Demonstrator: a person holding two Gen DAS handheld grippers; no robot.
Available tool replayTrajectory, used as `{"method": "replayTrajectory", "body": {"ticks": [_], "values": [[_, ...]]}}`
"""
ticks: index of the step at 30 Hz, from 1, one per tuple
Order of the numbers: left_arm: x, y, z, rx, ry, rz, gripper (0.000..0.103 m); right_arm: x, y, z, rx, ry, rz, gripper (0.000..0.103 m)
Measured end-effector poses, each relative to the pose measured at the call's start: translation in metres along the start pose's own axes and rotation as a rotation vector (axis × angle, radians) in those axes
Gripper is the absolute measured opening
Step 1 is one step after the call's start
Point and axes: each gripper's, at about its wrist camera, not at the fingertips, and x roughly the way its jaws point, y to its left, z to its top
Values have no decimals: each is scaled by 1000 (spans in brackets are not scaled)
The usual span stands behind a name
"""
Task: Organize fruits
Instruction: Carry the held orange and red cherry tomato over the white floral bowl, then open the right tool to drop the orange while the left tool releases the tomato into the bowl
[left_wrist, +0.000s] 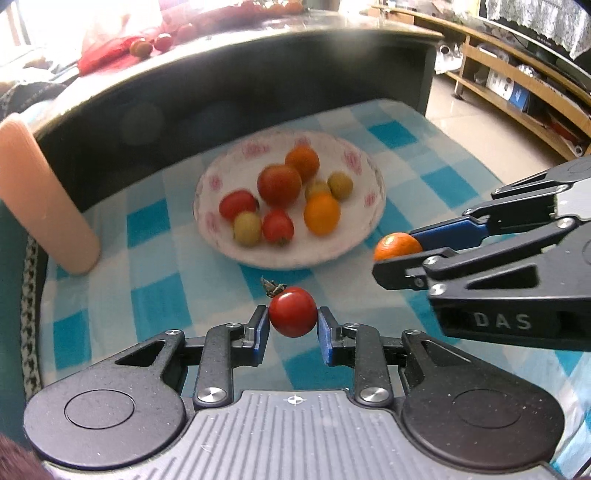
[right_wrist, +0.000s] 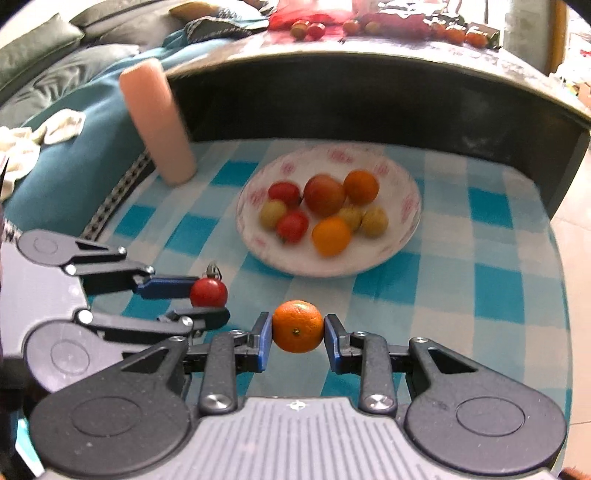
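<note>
My left gripper (left_wrist: 293, 320) is shut on a small red tomato (left_wrist: 293, 312) with a dry stem, held above the checked cloth in front of the plate. It also shows in the right wrist view (right_wrist: 208, 302), with the tomato (right_wrist: 208, 291). My right gripper (right_wrist: 297, 332) is shut on a small orange (right_wrist: 297, 326); in the left wrist view it (left_wrist: 400, 254) holds the orange (left_wrist: 397, 246) right of the plate. The white patterned plate (left_wrist: 221, 243) (right_wrist: 402, 243) holds several fruits: tomatoes, oranges and small green ones.
A blue-and-white checked cloth (left_wrist: 424, 177) covers the surface. A pink cylinder (left_wrist: 44, 199) (right_wrist: 155, 122) leans at the left. A dark raised table edge (left_wrist: 240, 81) runs behind the plate, with more tomatoes (right_wrist: 308, 29) on top. A shelf unit (left_wrist: 517, 85) stands at the right.
</note>
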Motion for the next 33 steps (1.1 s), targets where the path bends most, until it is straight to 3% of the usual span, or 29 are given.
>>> {"method": "replayTrajectory", "body": {"ticks": [16,33], "values": [[30,16,48,-33,-44,21,36,29,-29,55,57,-54,-49,44],[44,16,54,-39,-41,19,40,55,-45,67,132,-20,-20,45]]}}
